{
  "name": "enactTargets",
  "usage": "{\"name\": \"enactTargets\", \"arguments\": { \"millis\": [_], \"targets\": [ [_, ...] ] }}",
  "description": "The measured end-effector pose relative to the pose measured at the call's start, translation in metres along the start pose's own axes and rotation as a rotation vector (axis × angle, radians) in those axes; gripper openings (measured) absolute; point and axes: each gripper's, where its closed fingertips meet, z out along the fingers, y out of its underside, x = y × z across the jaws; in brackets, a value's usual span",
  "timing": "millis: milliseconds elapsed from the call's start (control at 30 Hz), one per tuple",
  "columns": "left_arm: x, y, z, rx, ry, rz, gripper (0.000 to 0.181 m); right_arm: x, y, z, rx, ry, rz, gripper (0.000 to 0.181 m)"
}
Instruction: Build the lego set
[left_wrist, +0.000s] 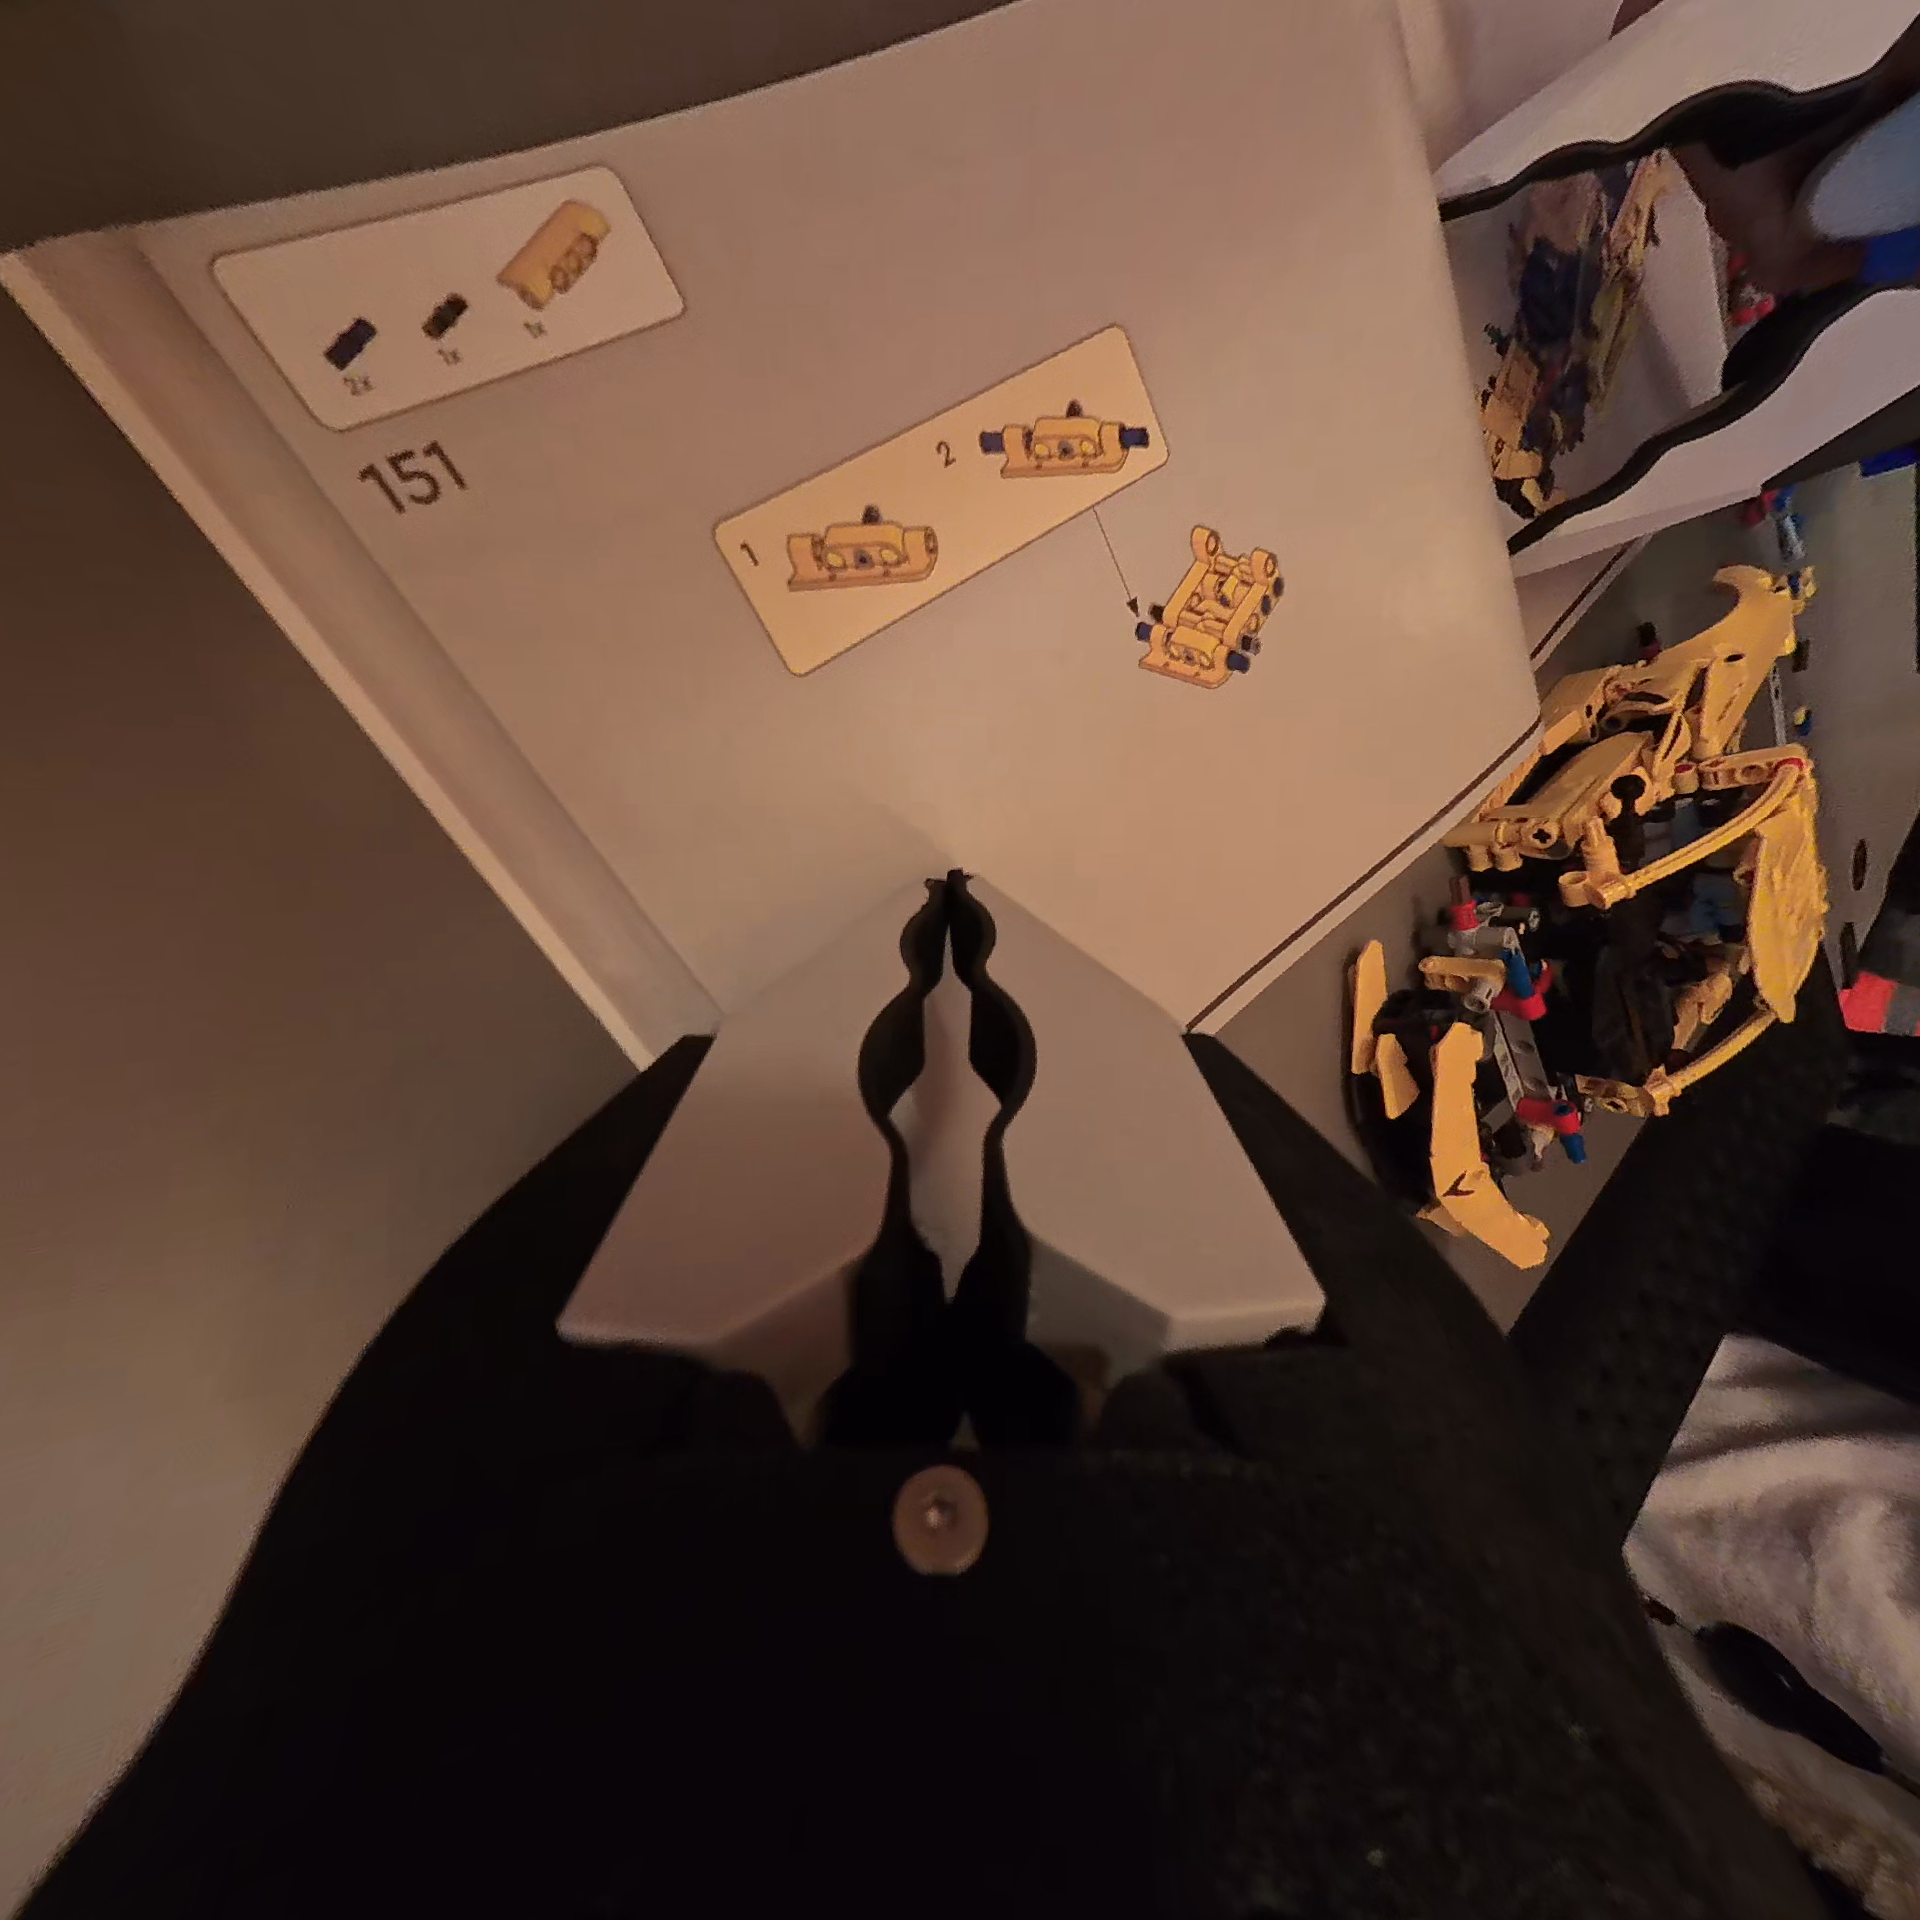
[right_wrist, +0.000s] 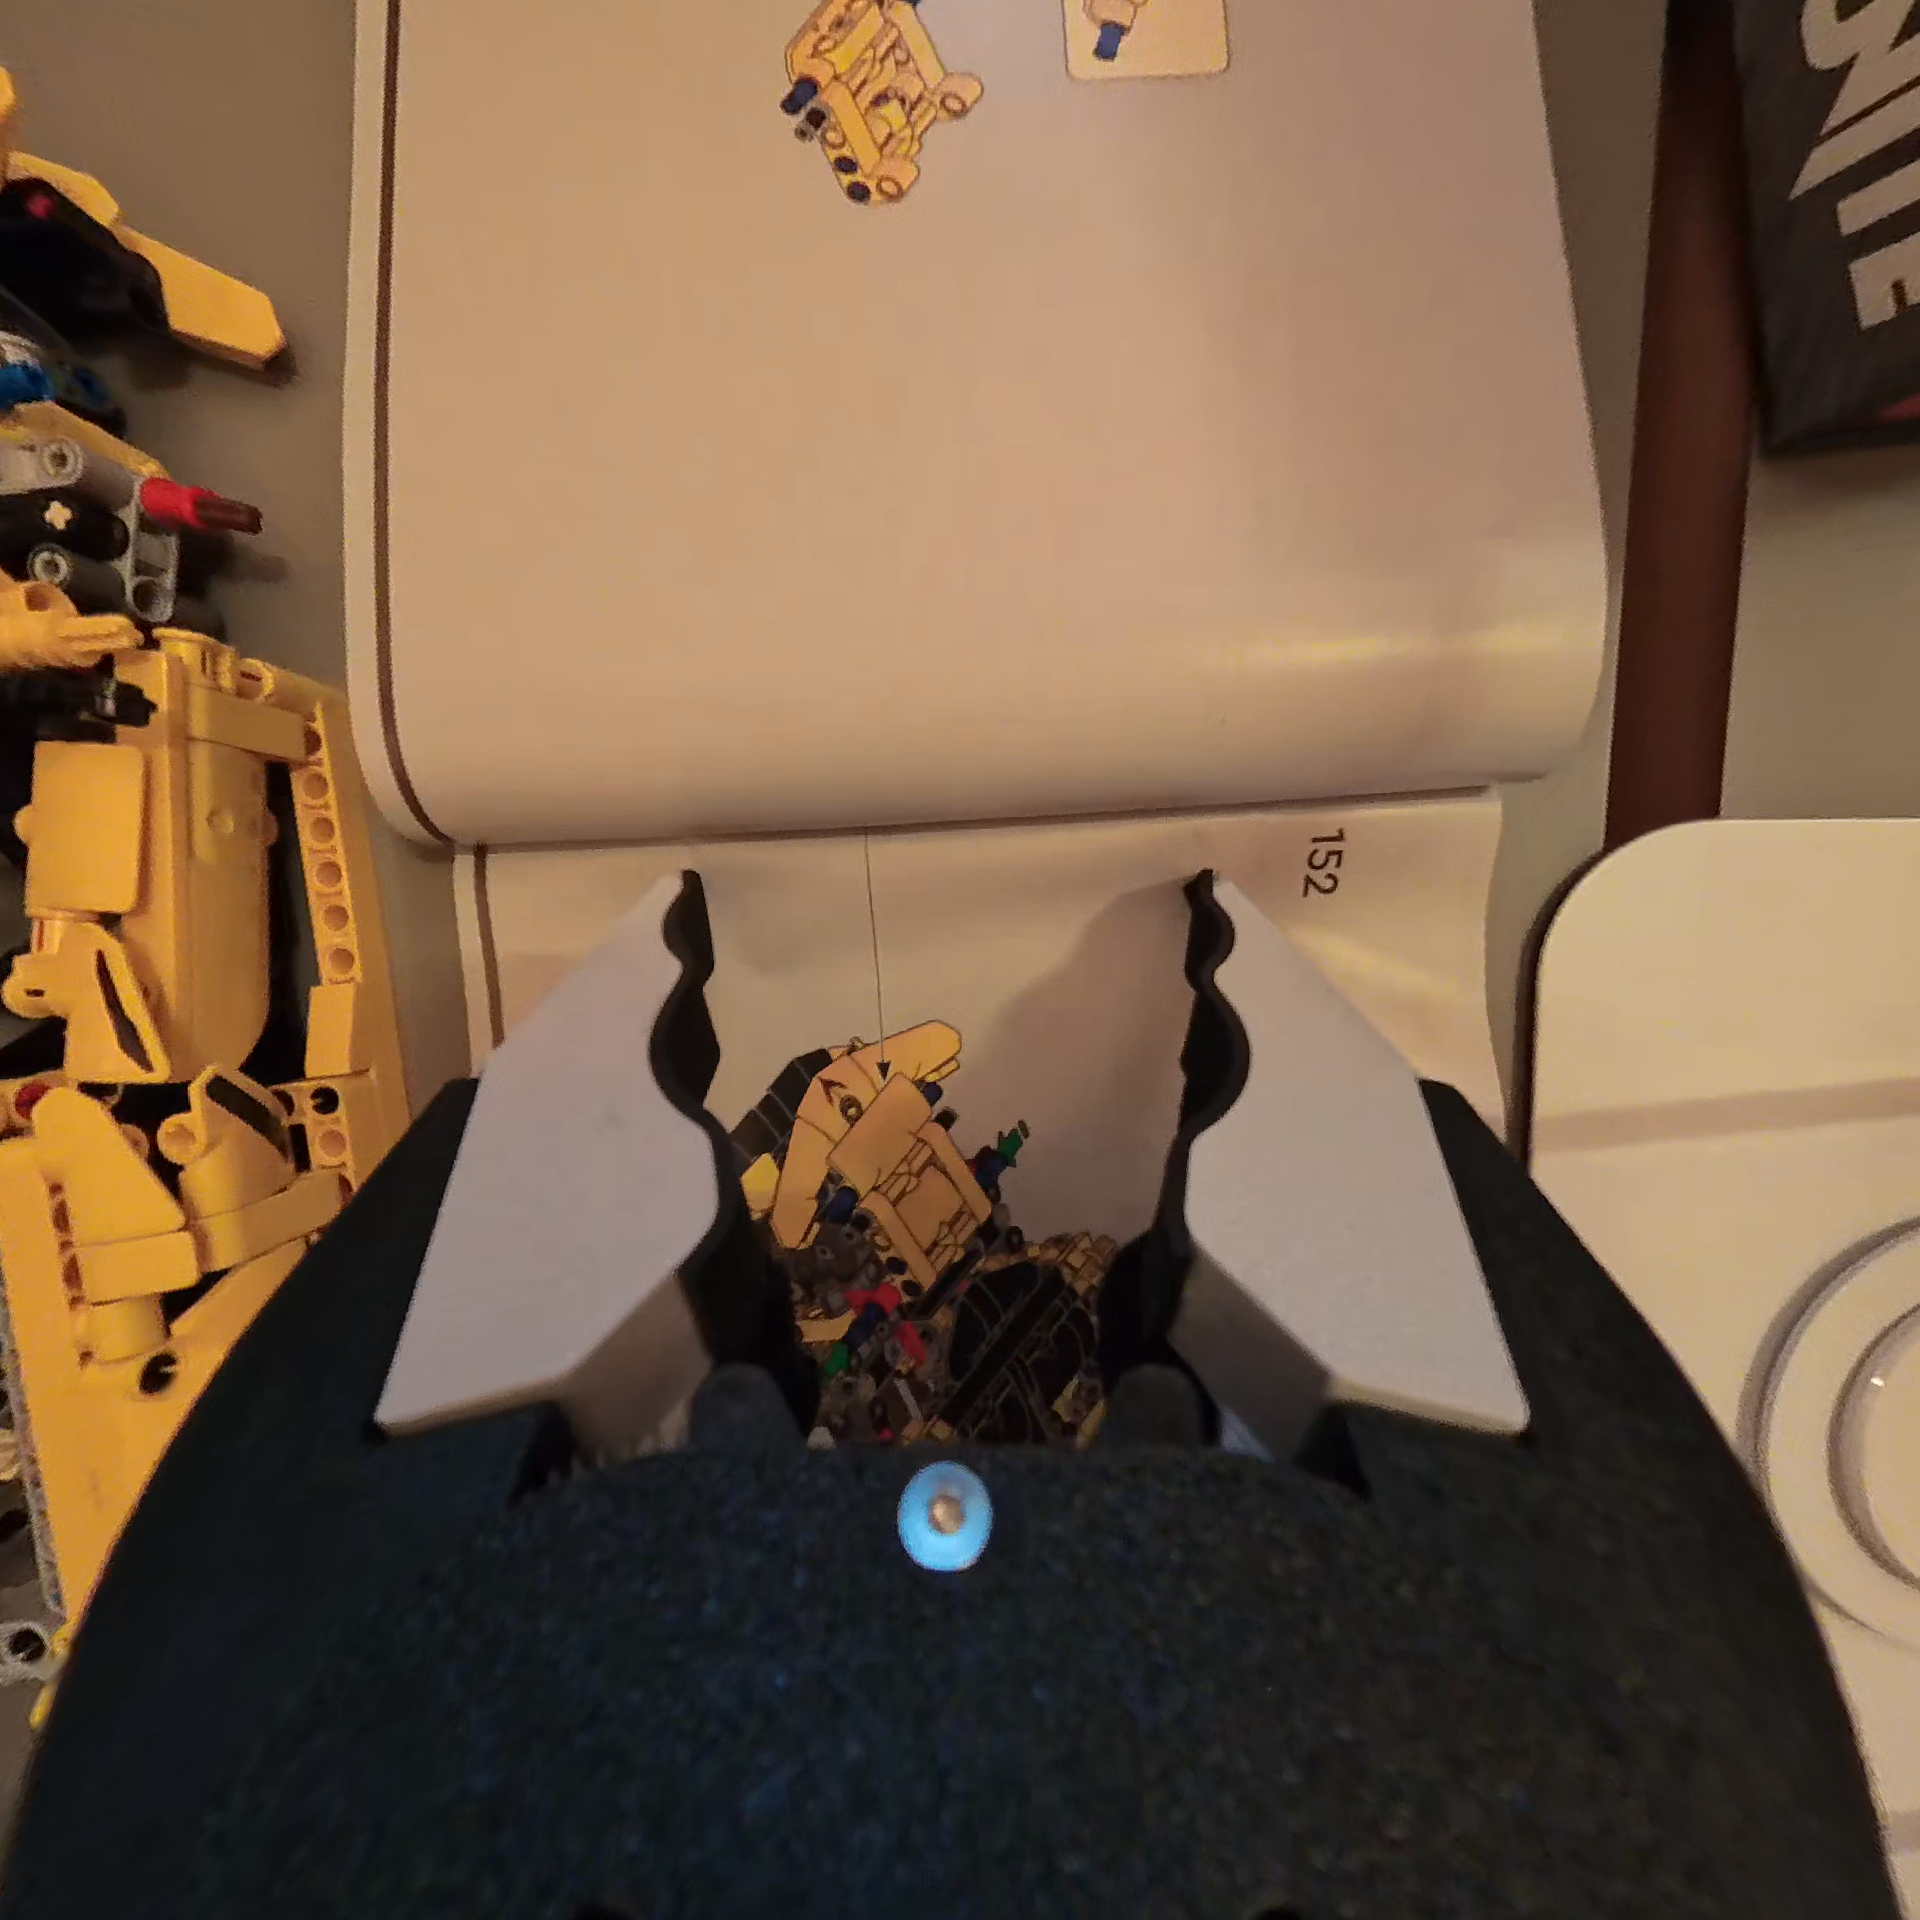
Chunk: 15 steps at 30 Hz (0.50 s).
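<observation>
The left gripper (left_wrist: 951, 883) hangs over the open instruction booklet (left_wrist: 935, 343), its two black fingers pressed together at the tips with nothing between them. The page beneath it carries a step number, a parts box and small drawings of a yellow sub-assembly; I leave the printed figures unread. Just off the booklet's right edge, on the grey bench (left_wrist: 1621, 1236), lies the half-built yellow lego model (left_wrist: 1621, 935), a vehicle-like frame of yellow panels, black parts and red and blue pins. Its long axis runs roughly along the booklet's edge, a curved yellow panel at the near end and a pointed one at the far end. From the right gripper (right_wrist: 940, 894), whose fingers stand wide apart and empty, the booklet (right_wrist: 987, 468) shows a curled page lifted over the next one, a printed picture of the model between the fingers. The lego model (right_wrist: 177, 935) lies along the booklet's left edge, lengthwise toward the far side. At the right sits a white rounded object (right_wrist: 1714, 1143), perhaps a tray, and a dark box with large pale lettering (right_wrist: 1839, 208) at the far right corner.
</observation>
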Motion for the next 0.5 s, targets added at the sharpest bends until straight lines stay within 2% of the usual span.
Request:
{"name": "enactTargets", "arguments": {
  "millis": [133,233,333,433,500],
  "targets": [
    [0.000,-0.005,-0.007,0.016,-0.011,0.006,0.001,0.002,-0.012,-0.013,0.042,0.008,0.067,0.087],
    [0.020,-0.027,-0.033,0.142,0.031,0.040,0.006,-0.002,-0.038,-0.050,0.186,0.041,0.161,0.089],
    [0.032,-0.042,-0.078,0.254,-0.082,0.160,0.010,-0.014,-0.054,-0.108,0.358,0.190,0.241,0.082],
    [0.054,-0.041,-0.144,0.382,-0.193,0.291,0.012,-0.055,-0.057,-0.160,0.563,0.292,0.325,0.076],
    [0.069,-0.028,-0.190,0.485,-0.248,0.365,0.018,-0.090,-0.045,-0.176,0.650,0.341,0.366,0.075]
  ]
}}
